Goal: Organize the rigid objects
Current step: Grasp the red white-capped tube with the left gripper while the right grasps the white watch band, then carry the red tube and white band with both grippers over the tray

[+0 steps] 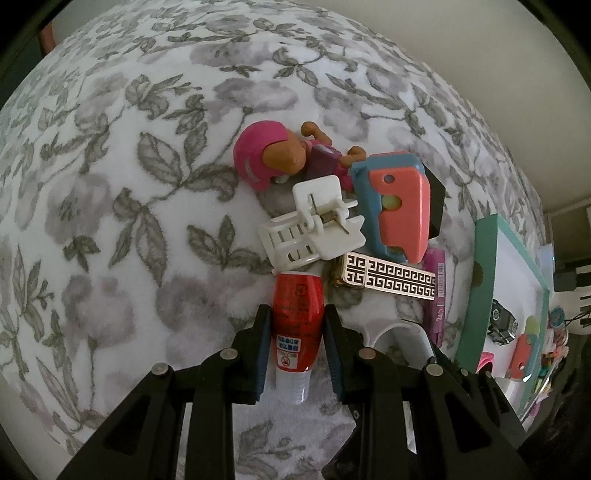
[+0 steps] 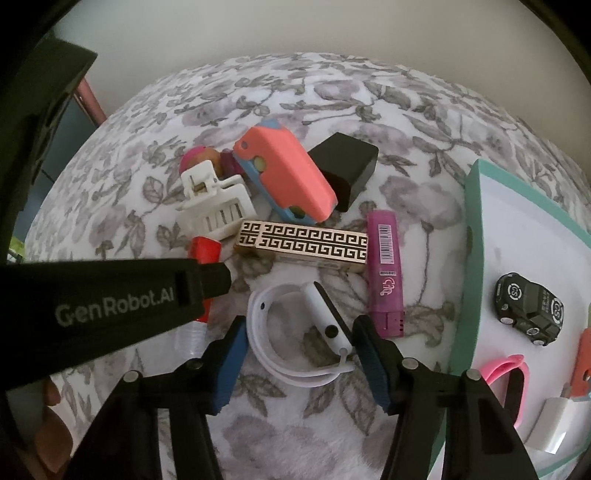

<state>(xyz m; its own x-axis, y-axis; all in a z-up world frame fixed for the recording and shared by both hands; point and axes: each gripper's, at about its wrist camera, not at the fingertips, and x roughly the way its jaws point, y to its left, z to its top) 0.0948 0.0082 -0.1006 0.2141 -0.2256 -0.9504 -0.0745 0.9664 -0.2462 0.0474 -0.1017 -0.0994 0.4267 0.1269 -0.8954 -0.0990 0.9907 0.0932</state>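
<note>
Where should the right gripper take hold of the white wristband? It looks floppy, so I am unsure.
Grip the wristband's rigid white module, the slanted bar with the dark dot, across its narrow width, coming straight down. The strap loop is thin and would likely flex. The right gripper is open and already straddles it.

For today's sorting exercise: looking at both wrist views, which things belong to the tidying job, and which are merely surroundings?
Belonging to the job:
red tube, in the left gripper
white wristband, between the open right gripper fingers
white clip
patterned bar
purple highlighter
teal-rimmed tray

Just surroundings:
floral blanket
wall
</note>
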